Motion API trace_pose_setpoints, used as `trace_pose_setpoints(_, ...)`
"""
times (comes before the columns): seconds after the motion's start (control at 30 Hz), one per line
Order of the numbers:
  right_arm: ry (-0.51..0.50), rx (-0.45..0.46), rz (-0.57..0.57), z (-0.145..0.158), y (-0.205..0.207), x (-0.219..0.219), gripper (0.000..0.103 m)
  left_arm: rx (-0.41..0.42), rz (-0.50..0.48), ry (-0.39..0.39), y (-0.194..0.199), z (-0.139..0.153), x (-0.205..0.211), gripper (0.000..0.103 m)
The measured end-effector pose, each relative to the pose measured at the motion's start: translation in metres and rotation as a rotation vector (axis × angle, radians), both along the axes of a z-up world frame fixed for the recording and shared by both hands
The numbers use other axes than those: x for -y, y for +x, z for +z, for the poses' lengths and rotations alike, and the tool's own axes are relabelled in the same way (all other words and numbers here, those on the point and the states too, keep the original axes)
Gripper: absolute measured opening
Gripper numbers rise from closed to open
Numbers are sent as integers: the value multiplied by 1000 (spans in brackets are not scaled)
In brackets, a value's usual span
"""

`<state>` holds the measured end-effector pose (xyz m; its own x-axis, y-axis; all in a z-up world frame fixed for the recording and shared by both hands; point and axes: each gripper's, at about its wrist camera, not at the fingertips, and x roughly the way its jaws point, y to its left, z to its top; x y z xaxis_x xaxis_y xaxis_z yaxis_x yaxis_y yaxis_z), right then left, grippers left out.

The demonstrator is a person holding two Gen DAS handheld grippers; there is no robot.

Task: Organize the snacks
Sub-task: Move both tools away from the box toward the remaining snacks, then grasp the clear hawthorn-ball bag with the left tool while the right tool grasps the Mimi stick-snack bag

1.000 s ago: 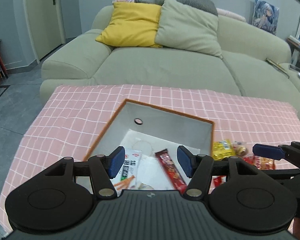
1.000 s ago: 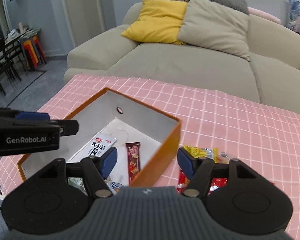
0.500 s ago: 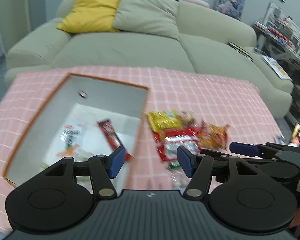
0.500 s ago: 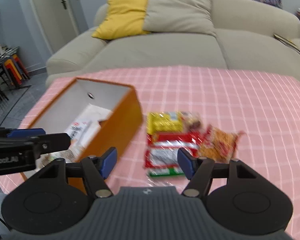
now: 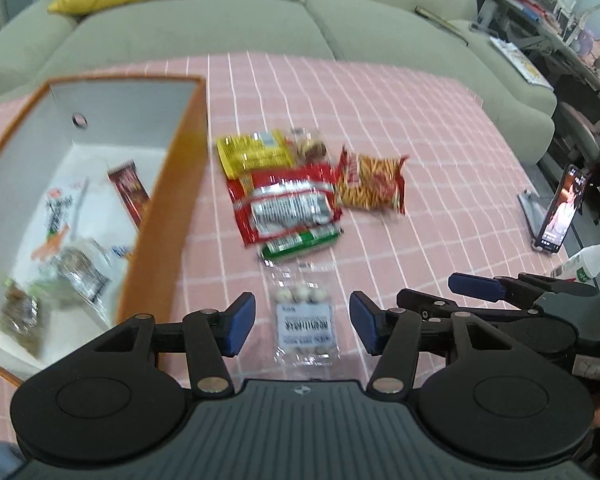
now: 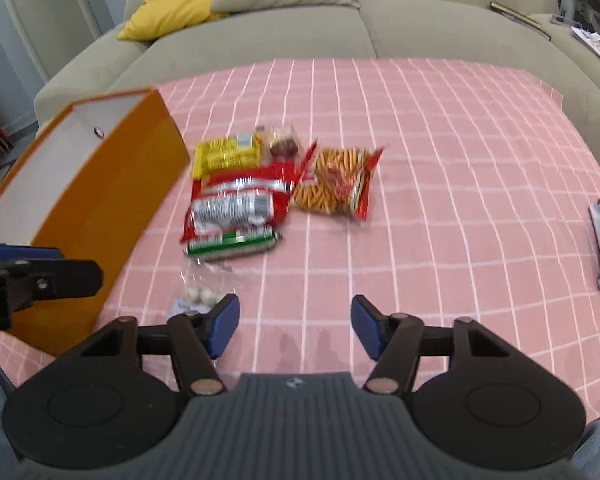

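Snacks (image 5: 284, 208) lie ahead of 2 downward-tilted tools, left (image 5: 302, 324) and right (image 6: 296, 326), jaws narrowing, gripping nothing.

left hand-held gripper (image 5: 302, 322) | black linkage arms | blue pads | silver rivets | ribbed grey housing

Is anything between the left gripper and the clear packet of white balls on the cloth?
Nothing visible. The left gripper frames the clear packet with open jaws that have just been closing, not pressing it. The green roll lies beyond it, the orange box to its left.
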<state>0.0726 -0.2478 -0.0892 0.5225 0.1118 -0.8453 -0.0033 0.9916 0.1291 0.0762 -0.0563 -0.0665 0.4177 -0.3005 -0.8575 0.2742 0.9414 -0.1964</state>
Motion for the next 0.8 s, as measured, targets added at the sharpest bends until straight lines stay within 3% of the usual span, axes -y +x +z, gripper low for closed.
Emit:
trace_pose_setpoints(0.1,-19,-10,-6,-5,1,0,57,-30,-12,18,2,-15,10,65)
trace_pose_setpoints(0.43,-57,-58,18,-23,4,16,56,-89,25,54,23,-72,28,81)
trace_pose_setpoints(0.8,-75,-63,101,-36,14,18,56,-141,29,148,34,-98,43,83)
